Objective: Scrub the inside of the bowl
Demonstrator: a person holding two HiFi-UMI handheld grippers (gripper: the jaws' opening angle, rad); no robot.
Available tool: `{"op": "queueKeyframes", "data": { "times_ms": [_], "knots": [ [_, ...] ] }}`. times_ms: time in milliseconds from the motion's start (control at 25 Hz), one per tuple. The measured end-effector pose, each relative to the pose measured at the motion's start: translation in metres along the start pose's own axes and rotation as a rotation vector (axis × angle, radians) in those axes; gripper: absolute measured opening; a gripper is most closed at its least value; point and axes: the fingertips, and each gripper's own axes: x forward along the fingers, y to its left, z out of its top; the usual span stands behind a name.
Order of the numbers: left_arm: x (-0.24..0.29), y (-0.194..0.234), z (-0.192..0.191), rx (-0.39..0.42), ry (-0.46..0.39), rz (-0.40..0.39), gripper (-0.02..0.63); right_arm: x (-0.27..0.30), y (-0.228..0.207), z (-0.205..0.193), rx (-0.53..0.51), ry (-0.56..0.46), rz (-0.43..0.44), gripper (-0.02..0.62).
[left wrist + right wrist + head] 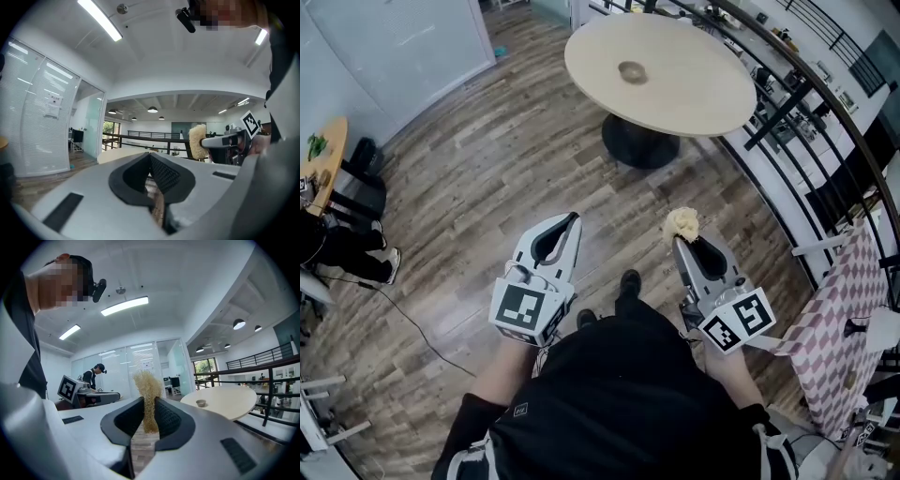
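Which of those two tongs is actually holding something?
The right tongs, pinching a tan fibrous scrubber that sticks out past their tips. The left tongs are shut with nothing between them.

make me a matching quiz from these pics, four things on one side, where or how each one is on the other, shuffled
1 bowl
2 beige scrubber
3 left gripper
4 round table

A shut, nothing between its jaws
B on the round table
C clamped in the right gripper
D standing on the wood floor

Pairs: 1-B, 2-C, 3-A, 4-D
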Motion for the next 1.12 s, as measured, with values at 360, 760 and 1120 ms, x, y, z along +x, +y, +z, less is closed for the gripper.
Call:
{"op": "queueKeyframes", "data": {
  "times_ms": [360,760,1120],
  "knots": [
    [0.084,0.032,0.003,0.02,0.038,0.008,0.008,0.058,-0.076,0.002,0.039,-0.017,0.023,0.074],
    [0.205,0.036,0.024,0.02,0.06,0.039,0.008,0.1,-0.189,0.023,0.067,-0.025,0.092,0.074],
    [0.262,0.039,0.03,0.04,0.101,0.031,0.008,0.121,-0.238,0.035,0.093,-0.054,0.105,0.074]
  ]
}}
